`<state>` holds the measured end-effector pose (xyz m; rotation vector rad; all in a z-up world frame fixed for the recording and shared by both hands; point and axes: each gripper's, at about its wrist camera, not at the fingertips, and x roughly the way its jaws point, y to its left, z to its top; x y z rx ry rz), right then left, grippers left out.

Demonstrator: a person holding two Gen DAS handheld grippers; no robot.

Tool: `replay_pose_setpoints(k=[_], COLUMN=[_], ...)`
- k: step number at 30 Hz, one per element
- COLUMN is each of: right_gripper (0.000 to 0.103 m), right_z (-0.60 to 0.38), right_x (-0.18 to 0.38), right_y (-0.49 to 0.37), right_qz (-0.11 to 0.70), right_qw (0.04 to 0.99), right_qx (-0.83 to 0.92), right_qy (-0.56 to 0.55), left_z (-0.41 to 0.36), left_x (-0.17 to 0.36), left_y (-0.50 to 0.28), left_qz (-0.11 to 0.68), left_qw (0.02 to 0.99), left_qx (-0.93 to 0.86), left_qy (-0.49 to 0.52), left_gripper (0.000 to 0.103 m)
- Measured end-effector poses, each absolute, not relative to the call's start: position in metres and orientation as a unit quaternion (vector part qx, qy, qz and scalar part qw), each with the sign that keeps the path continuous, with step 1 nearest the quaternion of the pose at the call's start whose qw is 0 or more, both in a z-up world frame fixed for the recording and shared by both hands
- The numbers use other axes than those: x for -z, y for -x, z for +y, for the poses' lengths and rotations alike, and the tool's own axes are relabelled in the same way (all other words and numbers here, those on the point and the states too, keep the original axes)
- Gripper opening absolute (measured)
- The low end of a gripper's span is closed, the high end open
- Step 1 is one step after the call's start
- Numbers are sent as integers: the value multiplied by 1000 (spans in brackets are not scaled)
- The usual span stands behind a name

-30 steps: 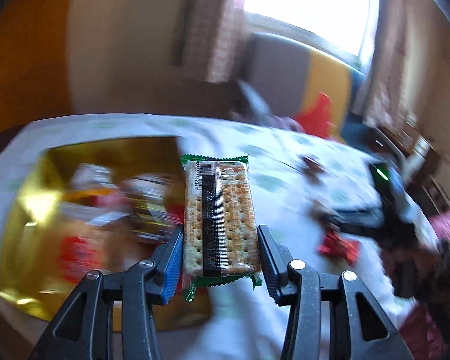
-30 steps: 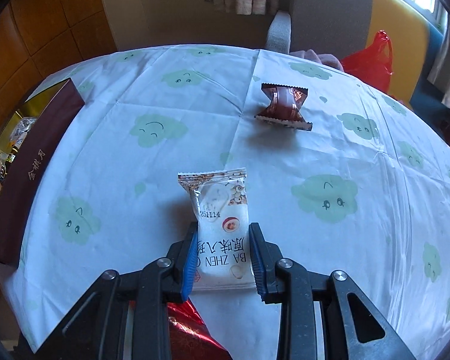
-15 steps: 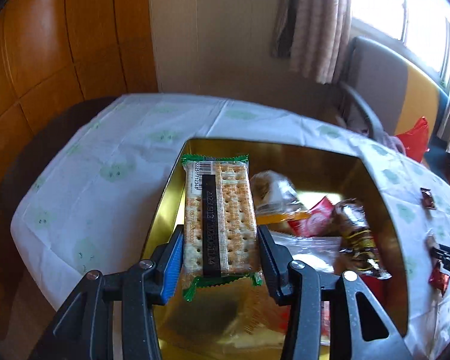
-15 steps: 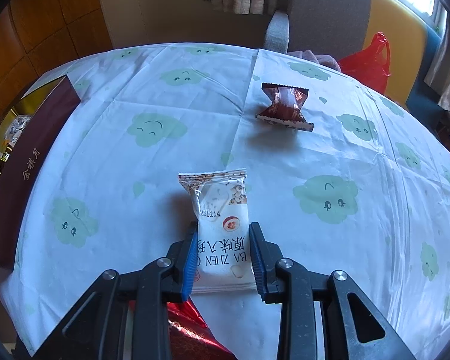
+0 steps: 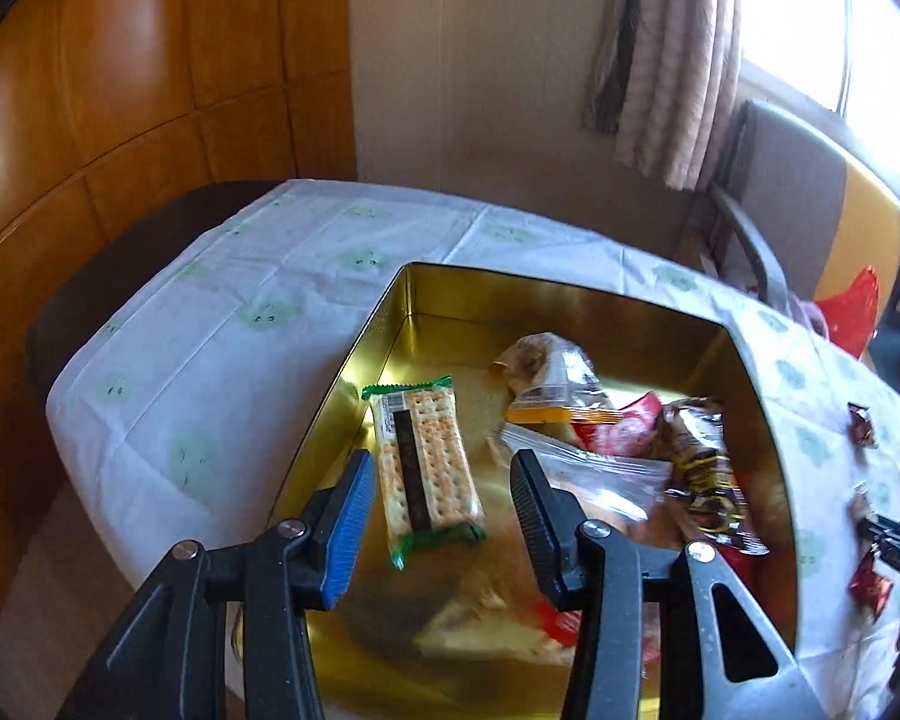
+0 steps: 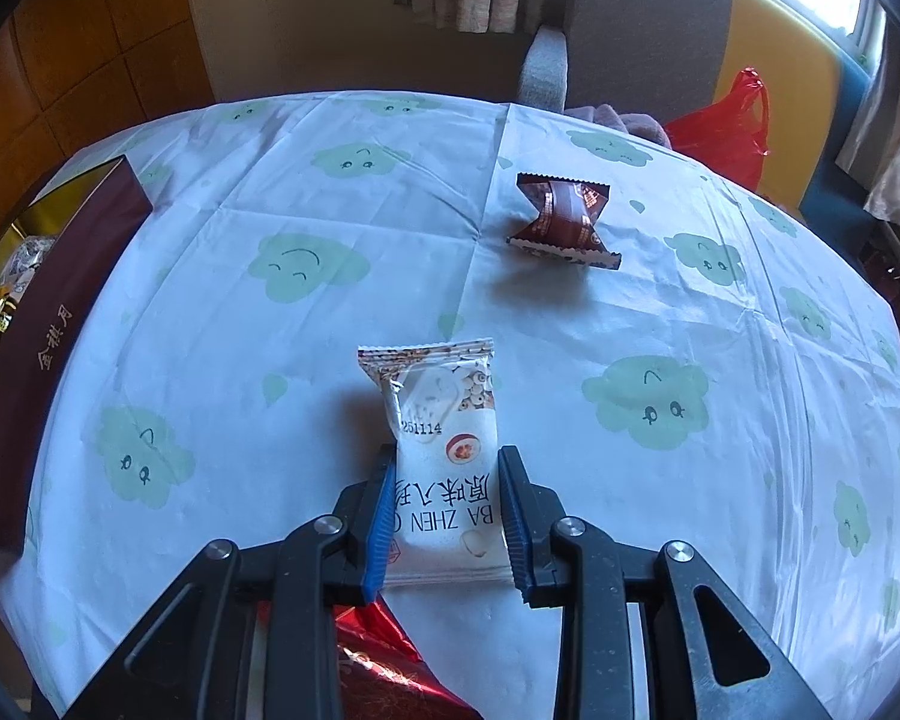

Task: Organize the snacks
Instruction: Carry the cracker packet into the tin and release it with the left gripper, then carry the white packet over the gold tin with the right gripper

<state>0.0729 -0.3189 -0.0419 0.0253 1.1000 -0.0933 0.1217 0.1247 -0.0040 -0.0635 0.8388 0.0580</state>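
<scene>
Left gripper [image 5: 441, 513]: jaws released, apart from the green-edged clear cracker packet [image 5: 424, 463]; the packet lies in the gold rectangular tin [image 5: 576, 300], near its left wall, beside other wrapped snacks [image 5: 630, 438]. Right gripper [image 6: 444, 522]: jaws clenched on the white snack pouch [image 6: 444, 450], over the cloud-print tablecloth [image 6: 660, 330]; a brown twist-end candy [image 6: 564, 222] lies beyond, toward the far edge.
</scene>
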Motion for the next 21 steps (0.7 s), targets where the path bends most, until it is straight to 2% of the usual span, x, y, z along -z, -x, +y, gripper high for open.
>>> replay_pose_setpoints(k=[10,21], right_gripper=[32,32], right_z=[-271,-158], right_x=[-8,-44], right_y=[-64,-52], right_qz=[456,432], right_qw=[890,888], right_qx=[-6,-154], right_qy=[-7,-22], left_z=[102,99], left_x=[-11,1], left_y=[-73,-52], left_qz=[391,407], left_qw=[920,913], left_qx=[-8,0], left_qy=[21,23], left_gripper=[48,48])
